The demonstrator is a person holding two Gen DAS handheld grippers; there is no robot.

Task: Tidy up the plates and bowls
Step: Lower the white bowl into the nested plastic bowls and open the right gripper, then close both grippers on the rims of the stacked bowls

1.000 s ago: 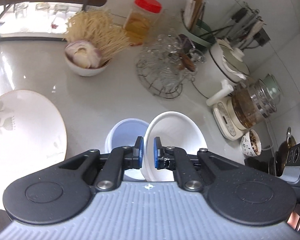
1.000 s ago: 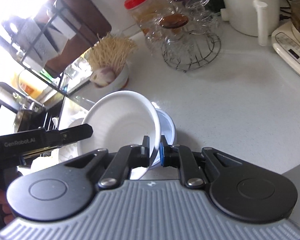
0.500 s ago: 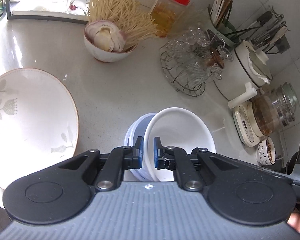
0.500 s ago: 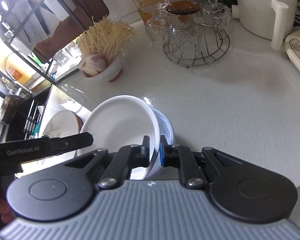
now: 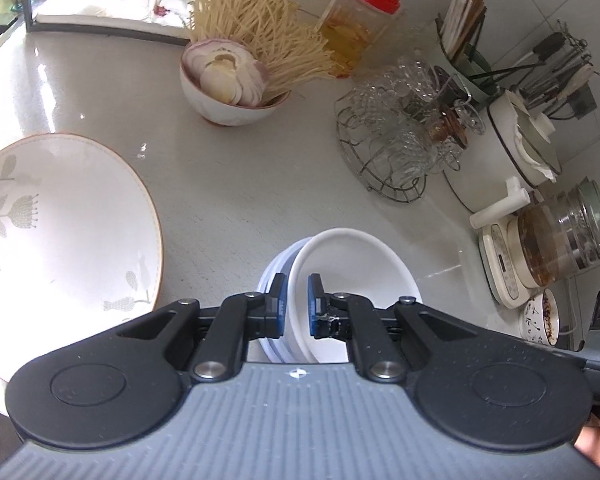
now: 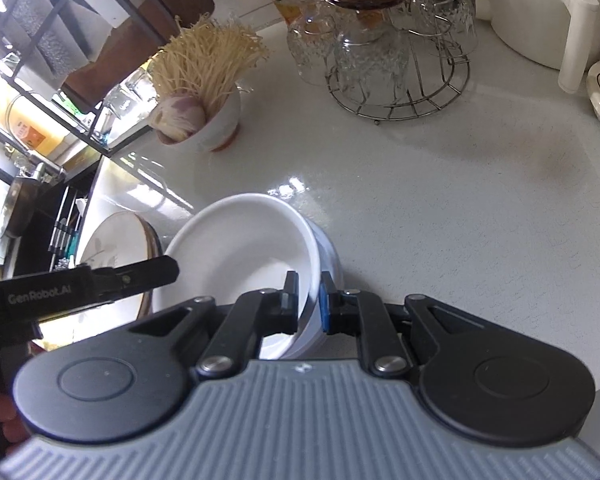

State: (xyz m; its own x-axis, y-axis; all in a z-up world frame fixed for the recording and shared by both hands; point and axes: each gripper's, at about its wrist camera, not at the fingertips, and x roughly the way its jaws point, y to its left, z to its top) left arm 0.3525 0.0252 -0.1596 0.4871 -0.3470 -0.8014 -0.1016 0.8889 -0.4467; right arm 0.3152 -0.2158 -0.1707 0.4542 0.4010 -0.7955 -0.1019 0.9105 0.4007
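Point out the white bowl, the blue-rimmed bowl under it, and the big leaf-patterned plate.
white bowl [image 5: 356,264]: left wrist view, inner wall.
blue-rimmed bowl [image 5: 274,276]: left wrist view, exposed rim.
leaf-patterned plate [image 5: 72,216]: left wrist view, bare centre.

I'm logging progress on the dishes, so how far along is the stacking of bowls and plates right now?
Done: the white bowl sits nested in the bluish bowl on the counter. In hand: both grippers straddle the white bowl's rim; the left gripper and right gripper have just been opening and now look released. Left: the large leaf-patterned plate lies apart, and the bowl of noodles and onion stands alone.
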